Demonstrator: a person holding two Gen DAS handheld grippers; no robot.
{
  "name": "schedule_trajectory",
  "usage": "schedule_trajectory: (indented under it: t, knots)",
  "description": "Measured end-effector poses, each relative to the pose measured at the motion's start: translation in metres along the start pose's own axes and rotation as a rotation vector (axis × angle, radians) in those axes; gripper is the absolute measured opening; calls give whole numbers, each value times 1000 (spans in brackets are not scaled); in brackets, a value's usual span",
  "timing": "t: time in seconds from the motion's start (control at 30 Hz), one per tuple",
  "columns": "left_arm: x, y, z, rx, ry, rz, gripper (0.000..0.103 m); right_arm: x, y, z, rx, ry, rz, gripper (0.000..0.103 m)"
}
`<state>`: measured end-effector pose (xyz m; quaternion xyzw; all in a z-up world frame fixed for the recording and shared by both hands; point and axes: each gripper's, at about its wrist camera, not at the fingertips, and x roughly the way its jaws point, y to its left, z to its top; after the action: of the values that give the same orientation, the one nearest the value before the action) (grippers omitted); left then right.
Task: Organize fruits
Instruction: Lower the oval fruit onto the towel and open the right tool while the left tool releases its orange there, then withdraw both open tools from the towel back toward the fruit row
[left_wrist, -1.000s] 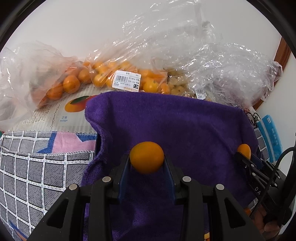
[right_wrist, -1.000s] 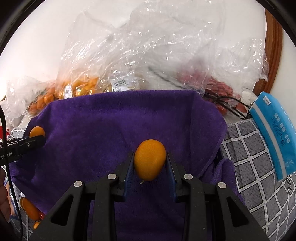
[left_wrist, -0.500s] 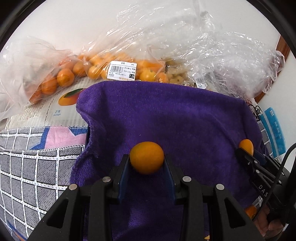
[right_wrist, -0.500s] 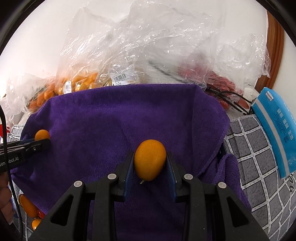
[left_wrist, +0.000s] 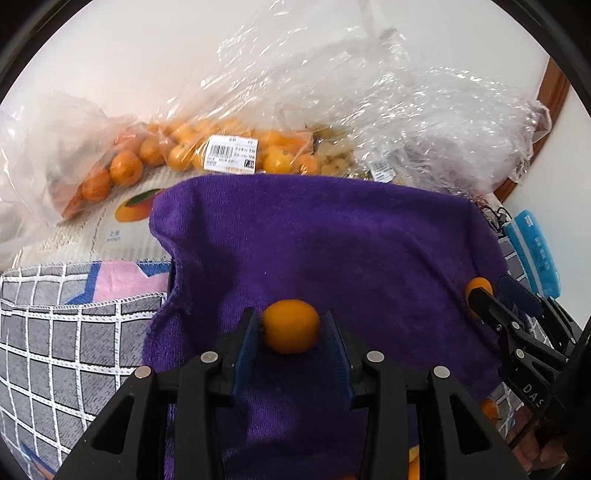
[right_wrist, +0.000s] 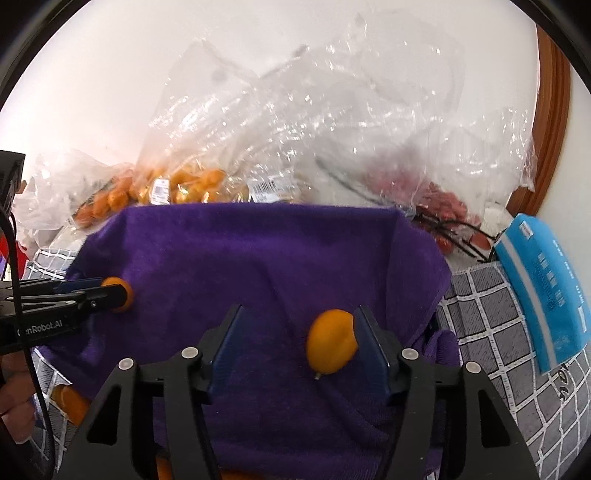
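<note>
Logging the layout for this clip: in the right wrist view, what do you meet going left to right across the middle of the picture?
Left gripper holding a kumquat → open right gripper → loose kumquat against its right finger → checked cloth → blue packet.

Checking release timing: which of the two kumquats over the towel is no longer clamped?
The right tool's kumquat: jaws spread, touching only the right finger. The left tool's kumquat sits between both fingers.
</note>
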<state>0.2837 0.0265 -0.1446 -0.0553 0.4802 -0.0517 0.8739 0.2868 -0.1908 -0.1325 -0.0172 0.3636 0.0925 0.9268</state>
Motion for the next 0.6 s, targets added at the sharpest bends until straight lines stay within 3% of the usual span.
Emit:
schedule_trajectory:
  t: [0.4, 0.6]
  knots:
    - [-53, 5, -14, -13, -89, -39, 38, -49, -4, -7, 69, -41, -19, 60]
    - [-80, 4, -27, -2, -133, -52, 38, -73, -2, -14, 78, -44, -75, 60]
